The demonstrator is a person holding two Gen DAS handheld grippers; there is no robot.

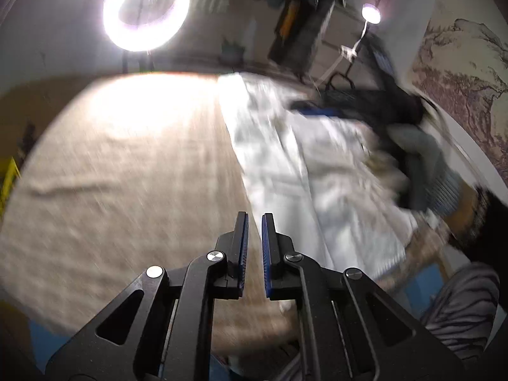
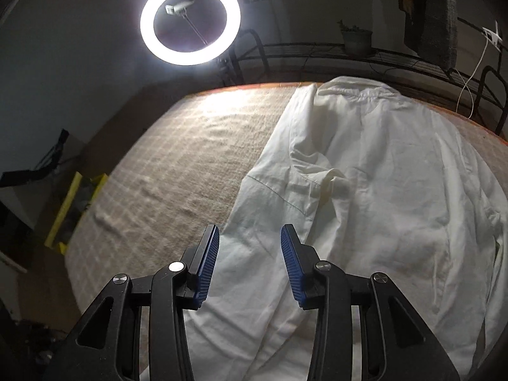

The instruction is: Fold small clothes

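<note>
A white garment lies spread and wrinkled on a beige checked cloth. My right gripper is open and empty, hovering over the garment's near left part. In the blurred left wrist view the garment lies to the right. My left gripper hovers above the beige cloth beside the garment's left edge; its jaws stand a narrow gap apart with nothing between them. The other gripper and its holder's arm show blurred over the garment's far right.
A bright ring light stands beyond the far edge. A black metal rail with a potted plant runs behind. A yellow frame sits off the left side. A person's striped trousers are at the near right.
</note>
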